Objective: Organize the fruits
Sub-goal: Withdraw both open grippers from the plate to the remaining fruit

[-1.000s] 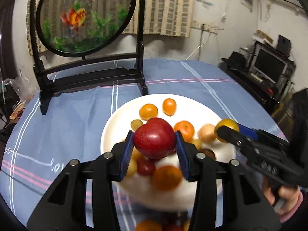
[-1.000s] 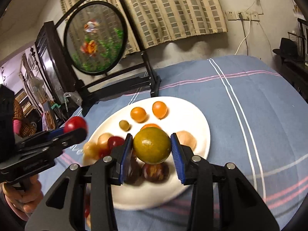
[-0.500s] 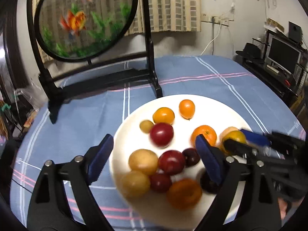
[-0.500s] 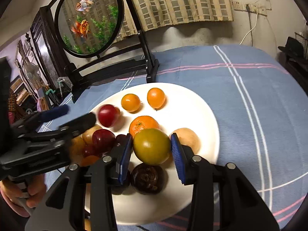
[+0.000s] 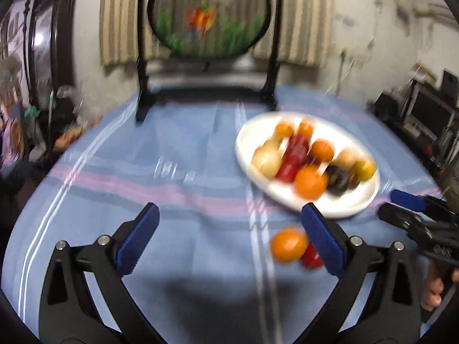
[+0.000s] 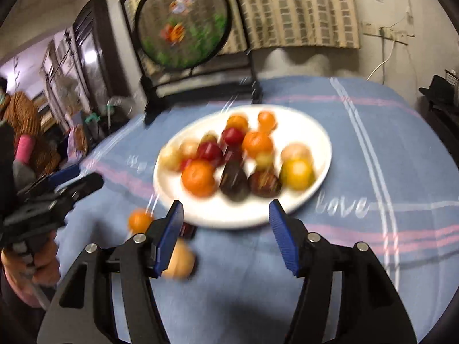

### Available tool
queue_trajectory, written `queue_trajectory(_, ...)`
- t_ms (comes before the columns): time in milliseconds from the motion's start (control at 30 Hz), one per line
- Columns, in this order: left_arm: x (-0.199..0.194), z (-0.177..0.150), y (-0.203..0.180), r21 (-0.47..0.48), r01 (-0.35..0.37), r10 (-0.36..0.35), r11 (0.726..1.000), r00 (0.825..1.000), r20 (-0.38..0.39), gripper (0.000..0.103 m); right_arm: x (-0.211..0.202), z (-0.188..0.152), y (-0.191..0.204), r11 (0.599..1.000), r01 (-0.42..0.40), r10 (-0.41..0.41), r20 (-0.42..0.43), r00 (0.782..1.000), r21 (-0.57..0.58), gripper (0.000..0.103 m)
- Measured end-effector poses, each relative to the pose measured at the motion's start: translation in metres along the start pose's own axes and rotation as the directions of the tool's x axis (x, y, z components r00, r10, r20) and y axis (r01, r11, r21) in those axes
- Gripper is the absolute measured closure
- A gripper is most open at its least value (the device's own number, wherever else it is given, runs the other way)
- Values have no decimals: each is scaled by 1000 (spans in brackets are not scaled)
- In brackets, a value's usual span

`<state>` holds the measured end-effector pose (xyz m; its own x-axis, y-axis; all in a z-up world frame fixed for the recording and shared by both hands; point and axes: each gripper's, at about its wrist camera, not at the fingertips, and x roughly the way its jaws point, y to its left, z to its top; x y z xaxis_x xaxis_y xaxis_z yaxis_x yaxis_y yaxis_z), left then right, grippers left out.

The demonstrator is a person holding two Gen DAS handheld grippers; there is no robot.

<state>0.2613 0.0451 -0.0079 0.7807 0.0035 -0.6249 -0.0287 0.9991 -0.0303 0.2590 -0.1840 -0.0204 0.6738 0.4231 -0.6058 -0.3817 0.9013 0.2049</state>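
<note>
A white plate holds several fruits: red, orange, tan, dark purple and a yellow-green one. Both views are motion-blurred. My left gripper is open and empty above the blue cloth, left of and nearer than the plate. My right gripper is open and empty just in front of the plate. On the cloth near the plate's front edge lie an orange fruit, a red fruit and a tan fruit.
A round goldfish screen on a black stand stands at the back of the table. The blue striped tablecloth covers the table. Clutter sits past the left edge, a desk with monitors at right.
Both grippers have pulled back from the plate. The right gripper has opened and left the yellow-green fruit on the plate. The left gripper opened earlier, leaving the red apple there.
</note>
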Motion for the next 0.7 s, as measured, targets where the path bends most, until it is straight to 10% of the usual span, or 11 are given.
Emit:
queue_trajectory(200, 7, -5, 21, -89, -1, -4, 996, 998, -57, 2, 6, -28, 32, 991, -68, 50, -149, 988, -119, 41)
queue_trajectory(700, -5, -6, 8, -44, 17, -19, 999, 999, -34, 2, 23, -39, 48, 976, -98, 59, -197, 979, -193, 41)
